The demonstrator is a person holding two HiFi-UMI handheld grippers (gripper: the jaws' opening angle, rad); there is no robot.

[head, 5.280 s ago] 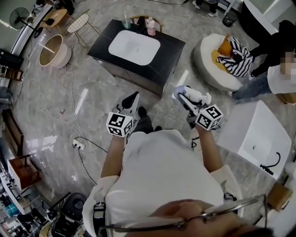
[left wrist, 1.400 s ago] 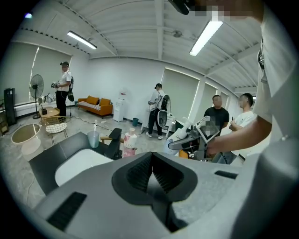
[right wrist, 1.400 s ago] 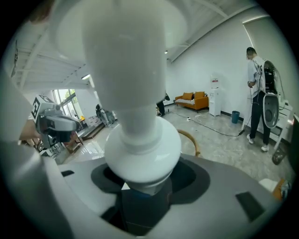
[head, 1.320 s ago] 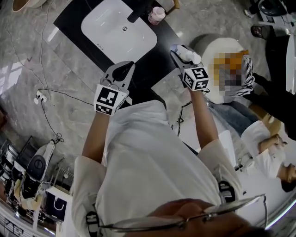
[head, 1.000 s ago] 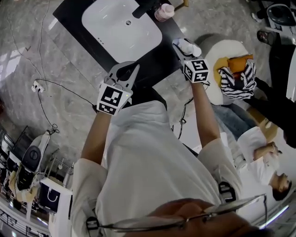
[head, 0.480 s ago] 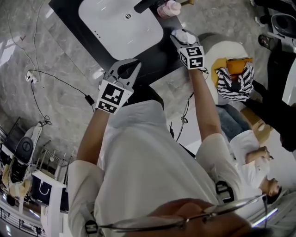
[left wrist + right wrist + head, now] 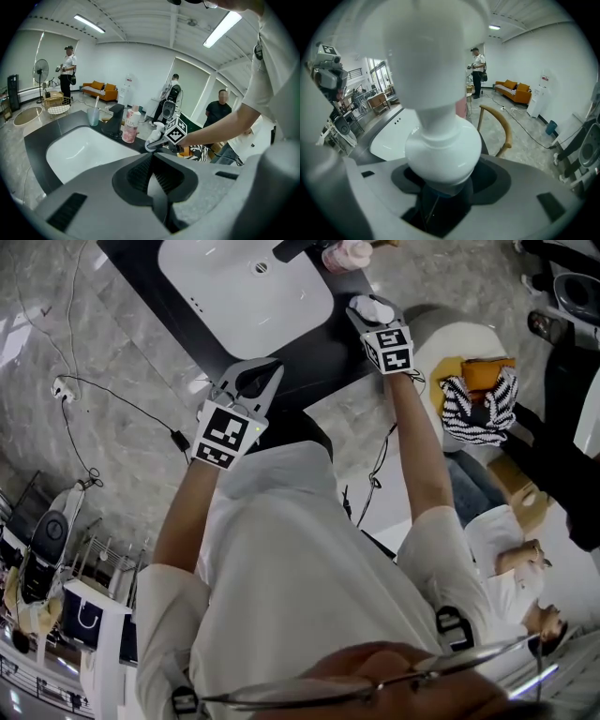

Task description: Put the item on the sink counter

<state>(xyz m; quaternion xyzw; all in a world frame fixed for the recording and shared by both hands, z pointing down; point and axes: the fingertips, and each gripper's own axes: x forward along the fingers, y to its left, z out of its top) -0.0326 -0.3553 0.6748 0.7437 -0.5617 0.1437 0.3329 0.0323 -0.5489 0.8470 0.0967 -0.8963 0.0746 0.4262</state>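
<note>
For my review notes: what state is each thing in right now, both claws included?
Left claw: shut, empty.
Right claw: shut on the white bottle.
White bottle: gripped, at the right end of the counter; contact unclear.
Pink bottle: upright on the counter beside the faucet.
Cup: upright on the counter.
Basin: empty.
Faucet: no water seen running.

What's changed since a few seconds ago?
The person walked up to the counter; the right gripper lowered the white bottle toward its end near the pink bottle. Right still grips it; the left gripper is still shut and empty.
</note>
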